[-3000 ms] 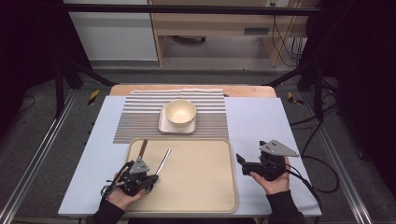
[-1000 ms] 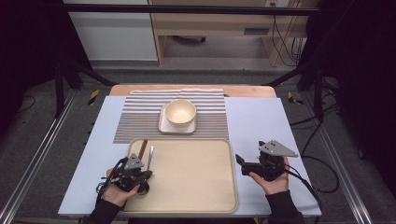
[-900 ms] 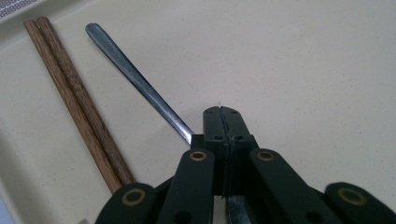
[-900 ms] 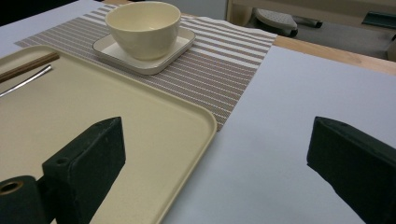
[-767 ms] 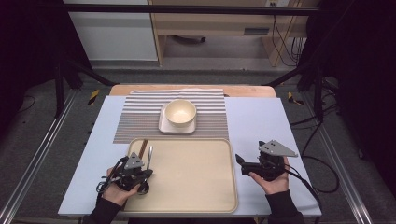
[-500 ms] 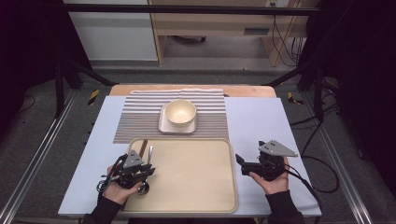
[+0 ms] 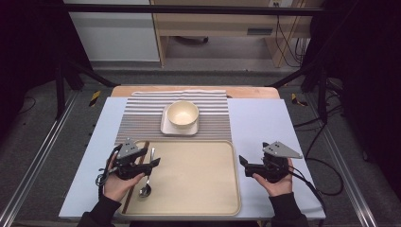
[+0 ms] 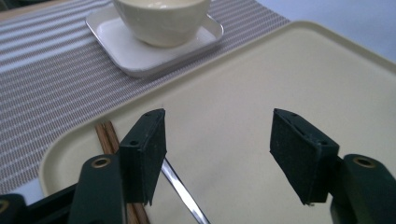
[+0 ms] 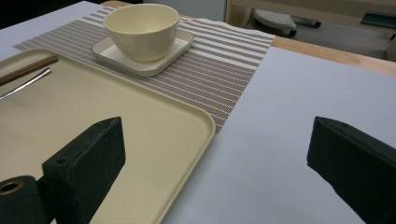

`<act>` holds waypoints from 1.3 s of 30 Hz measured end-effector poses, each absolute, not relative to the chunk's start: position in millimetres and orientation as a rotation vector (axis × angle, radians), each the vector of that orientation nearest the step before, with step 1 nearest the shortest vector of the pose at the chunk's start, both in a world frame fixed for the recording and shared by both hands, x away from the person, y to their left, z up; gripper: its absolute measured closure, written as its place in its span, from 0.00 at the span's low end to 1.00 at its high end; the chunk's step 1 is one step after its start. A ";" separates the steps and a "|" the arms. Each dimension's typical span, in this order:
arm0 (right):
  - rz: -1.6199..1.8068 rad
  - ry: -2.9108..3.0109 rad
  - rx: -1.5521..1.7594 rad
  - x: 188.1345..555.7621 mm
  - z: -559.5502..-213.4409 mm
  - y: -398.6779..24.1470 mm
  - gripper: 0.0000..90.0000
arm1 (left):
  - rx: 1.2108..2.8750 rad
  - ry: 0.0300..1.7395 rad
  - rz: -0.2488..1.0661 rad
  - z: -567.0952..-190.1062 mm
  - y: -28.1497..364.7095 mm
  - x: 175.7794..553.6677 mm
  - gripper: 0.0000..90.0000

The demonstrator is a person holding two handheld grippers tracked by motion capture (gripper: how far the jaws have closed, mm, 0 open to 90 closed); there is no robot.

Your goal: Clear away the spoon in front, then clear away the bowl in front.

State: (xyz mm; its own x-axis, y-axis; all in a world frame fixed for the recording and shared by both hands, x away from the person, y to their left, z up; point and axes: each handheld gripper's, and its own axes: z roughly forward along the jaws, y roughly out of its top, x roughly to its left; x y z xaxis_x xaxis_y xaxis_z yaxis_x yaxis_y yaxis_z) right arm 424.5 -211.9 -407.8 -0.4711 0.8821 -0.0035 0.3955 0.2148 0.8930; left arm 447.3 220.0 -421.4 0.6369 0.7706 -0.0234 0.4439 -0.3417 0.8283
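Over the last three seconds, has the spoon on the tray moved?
Yes. The spoon has swung from a slant to lie parallel beside the chopsticks at the tray's left edge; the left gripper is open above it.

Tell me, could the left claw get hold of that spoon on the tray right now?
Probably yes. The left claw is open and sits right over the spoon at the tray's left side. The chopsticks lie close beside the spoon's handle, so it might catch them too.

A tray [image 7: 198, 189] sits at the table's near edge, a spoon [image 7: 146, 182] and chopsticks [image 7: 137, 177] along its left side under the left gripper [image 7: 153, 163]. A bowl [image 7: 182, 114] rests on a plate [image 7: 165, 127] behind.
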 end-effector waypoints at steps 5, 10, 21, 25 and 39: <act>1.210 1.961 1.181 424.2 -406.7 -213.1 0.05 | 1.950 0.939 0.491 -408.3 216.2 457.1 0.37; 1.214 1.957 1.181 424.2 -405.7 -214.0 0.05 | 1.923 0.924 0.517 -397.2 212.5 467.2 0.34; 1.216 1.956 1.181 424.6 -405.8 -214.0 0.05 | 1.856 0.953 0.544 -382.2 206.8 499.8 0.31; 1.210 1.961 1.178 425.1 -406.4 -213.9 0.05 | 1.855 0.964 0.537 -384.6 200.3 513.2 0.31; 1.208 1.970 1.175 425.0 -407.8 -212.4 0.05 | 1.863 1.013 0.563 -388.0 185.3 559.8 0.32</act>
State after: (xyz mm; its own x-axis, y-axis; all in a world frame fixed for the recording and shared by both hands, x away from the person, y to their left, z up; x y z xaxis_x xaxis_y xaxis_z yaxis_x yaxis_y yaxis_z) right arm 425.0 -212.4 -407.8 -0.4725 0.8813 -0.0051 0.3949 0.2169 0.8927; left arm 559.8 185.3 -388.0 0.5583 0.8291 -0.0302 0.4126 -0.2458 0.8771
